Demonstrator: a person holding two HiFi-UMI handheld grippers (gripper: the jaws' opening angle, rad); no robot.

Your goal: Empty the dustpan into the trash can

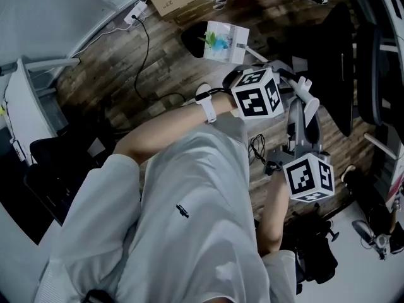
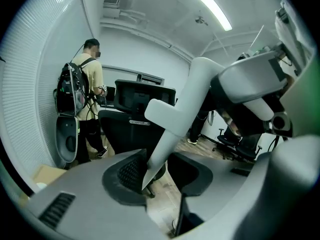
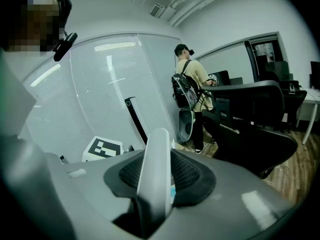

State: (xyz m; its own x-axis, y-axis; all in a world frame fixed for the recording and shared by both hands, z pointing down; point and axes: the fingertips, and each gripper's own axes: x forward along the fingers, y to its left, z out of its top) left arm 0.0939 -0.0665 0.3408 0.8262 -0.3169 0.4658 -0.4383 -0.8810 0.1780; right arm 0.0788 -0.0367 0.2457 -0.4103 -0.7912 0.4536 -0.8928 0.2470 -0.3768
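- The step in hand looks like the carry. The dustpan [image 1: 222, 41] is out ahead of both grippers at the top of the head view, and it appears to be lifted off the wooden floor [image 1: 158, 68].
- A dark round shape [image 1: 191, 41] sits just beside the dustpan's white tray and partly behind it. It may be the trash can, but I cannot tell for sure.
- The right hand-held gripper [image 3: 155, 184] is clamped on the dustpan's white handle [image 3: 154, 169], which stands upright between its pads.
- The left hand-held gripper [image 2: 160, 176] has a slanting white part of that handle between its jaws, with the tip against one pad. It appears to be gripping it as well.
- Green and blue litter [image 1: 216, 40] lies in the tray, so nothing has been tipped out yet.
- The next move, as I judge it, is to bring the tray's open edge over the can's mouth. Both grippers would then raise the handle end together so the litter slides out. Tipping too early would drop it on the floor.
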